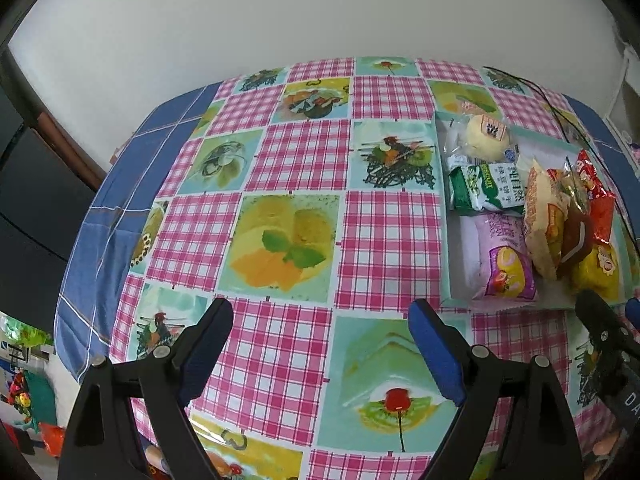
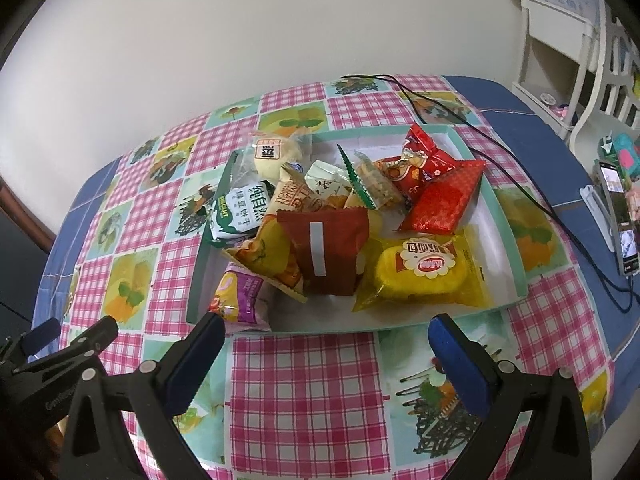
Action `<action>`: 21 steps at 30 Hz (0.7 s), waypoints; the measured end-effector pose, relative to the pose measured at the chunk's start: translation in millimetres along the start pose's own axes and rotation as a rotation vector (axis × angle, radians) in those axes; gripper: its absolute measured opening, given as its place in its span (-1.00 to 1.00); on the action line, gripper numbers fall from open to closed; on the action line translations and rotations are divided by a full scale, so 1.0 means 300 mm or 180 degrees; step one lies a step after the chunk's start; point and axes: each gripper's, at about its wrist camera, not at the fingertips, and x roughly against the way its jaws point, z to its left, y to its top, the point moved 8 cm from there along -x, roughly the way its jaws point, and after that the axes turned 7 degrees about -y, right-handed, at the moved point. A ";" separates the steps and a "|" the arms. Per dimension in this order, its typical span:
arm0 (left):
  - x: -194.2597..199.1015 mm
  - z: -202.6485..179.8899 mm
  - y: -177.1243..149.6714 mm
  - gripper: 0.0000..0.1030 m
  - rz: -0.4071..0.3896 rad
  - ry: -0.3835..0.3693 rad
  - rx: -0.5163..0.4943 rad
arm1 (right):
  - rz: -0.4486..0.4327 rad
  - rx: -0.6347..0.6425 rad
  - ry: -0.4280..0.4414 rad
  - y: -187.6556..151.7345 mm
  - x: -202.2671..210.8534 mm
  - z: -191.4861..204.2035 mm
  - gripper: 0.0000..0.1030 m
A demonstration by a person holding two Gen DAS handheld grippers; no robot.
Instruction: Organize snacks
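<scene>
A shallow teal-rimmed white box point(image 2: 514, 256) on the patterned tablecloth holds several snack packets. Among them are a yellow bun pack point(image 2: 424, 272), a dark red pouch point(image 2: 326, 252), red packets point(image 2: 440, 200), a green biscuit pack point(image 2: 236, 210) and a purple pack point(image 2: 238, 300). My right gripper point(image 2: 326, 348) hovers open just in front of the box's near rim, nothing between its fingers. My left gripper point(image 1: 320, 344) stands open over bare tablecloth, left of the box point(image 1: 446, 216). The same packets show at the right of the left wrist view, like the purple pack point(image 1: 506, 264).
A black cable point(image 2: 500, 148) runs across the table's far right past the box. A phone on a stand point(image 2: 618, 220) sits at the right edge. White furniture point(image 2: 560, 52) stands beyond the table. The wall borders the far side.
</scene>
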 end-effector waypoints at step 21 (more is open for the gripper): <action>-0.026 0.018 -0.003 0.74 0.0108 -0.0086 0.0109 | 0.0089 0.0138 -0.0076 -0.017 -0.028 0.032 1.00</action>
